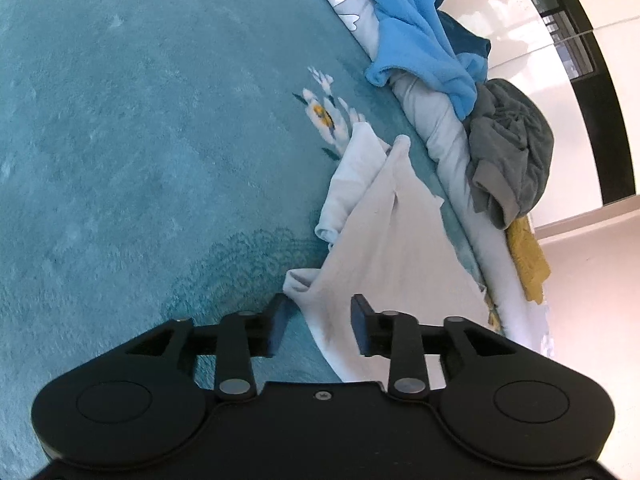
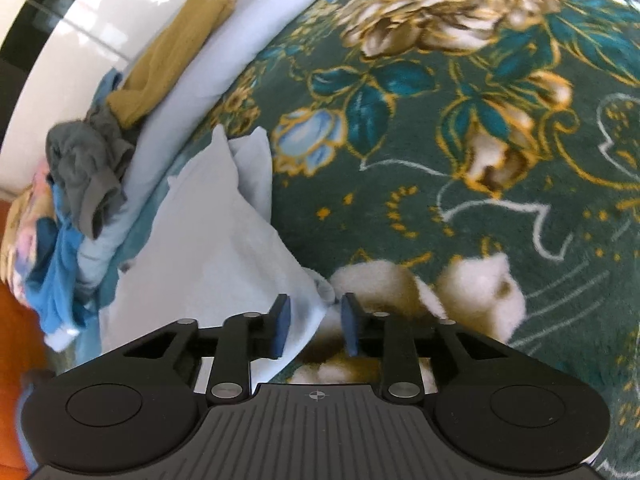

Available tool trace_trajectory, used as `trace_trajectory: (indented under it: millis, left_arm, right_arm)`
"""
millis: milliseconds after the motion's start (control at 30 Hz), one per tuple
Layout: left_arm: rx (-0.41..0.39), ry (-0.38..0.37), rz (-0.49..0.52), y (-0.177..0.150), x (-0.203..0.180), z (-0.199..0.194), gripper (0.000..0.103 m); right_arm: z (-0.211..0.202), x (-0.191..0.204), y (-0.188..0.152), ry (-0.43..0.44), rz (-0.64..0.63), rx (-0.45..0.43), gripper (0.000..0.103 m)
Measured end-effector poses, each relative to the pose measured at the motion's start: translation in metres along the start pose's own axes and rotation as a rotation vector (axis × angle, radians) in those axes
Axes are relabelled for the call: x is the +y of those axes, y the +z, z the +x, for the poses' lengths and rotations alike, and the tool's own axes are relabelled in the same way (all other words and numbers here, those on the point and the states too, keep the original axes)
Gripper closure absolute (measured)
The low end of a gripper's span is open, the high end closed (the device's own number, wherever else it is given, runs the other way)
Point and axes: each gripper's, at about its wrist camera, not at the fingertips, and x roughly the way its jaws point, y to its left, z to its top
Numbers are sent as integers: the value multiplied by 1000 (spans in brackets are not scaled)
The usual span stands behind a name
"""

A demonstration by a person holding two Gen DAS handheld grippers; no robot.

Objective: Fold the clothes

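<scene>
White cloth garment (image 1: 384,216) lies on teal floral plush blanket (image 1: 140,140), long axis running from the grippers away toward the blanket's edge, narrow end pointing at the pile of blue fleece (image 1: 420,40) and grey clothes (image 1: 508,148). Left gripper (image 1: 320,324) fingers parted, released, near corner between them. Right gripper (image 2: 316,326) fingers likewise released over the garment's other corner.

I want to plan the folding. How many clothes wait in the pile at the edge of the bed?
3 visible: a blue fleece at the far end, a grey garment in the middle, a mustard one nearest. More may be hidden underneath.
</scene>
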Motion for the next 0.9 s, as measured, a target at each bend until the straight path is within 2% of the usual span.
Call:
trace_trajectory:
  millis: [133,400,433,500,567,600,667,733,900]
  left_arm:
    - [3,-19,-37,0,2,6,67]
    - [-7,-46,-32,2,-3,13,67]
    - [-11,-50,-35,2,-3,14,67]
    - [-18,-58,-41,2,-5,15,67]
    - [-19,-56,-46,3,-6,16,68]
    - [-20,-57,-47,4,-6,17,69]
    - [-21,-44,-36,4,-7,18,84]
    - [-20,-25,-38,5,-6,18,94]
    - [-41,-5,23,4,-14,13,99]
  right_arm:
    - [2,-2,-2,18,16,5,74]
    - [18,3,0,60,36,-8,71]
    - [18,4,1,69,37,-8,72]
    - [19,6,2,79,40,-4,84]
    - [21,8,3,74,36,-5,87]
    - [22,9,3,75,37,-5,90]
    - [22,10,4,70,38,-1,95]
    - [22,12,5,60,26,5,95]
    - [13,21,5,42,-22,-11,98]
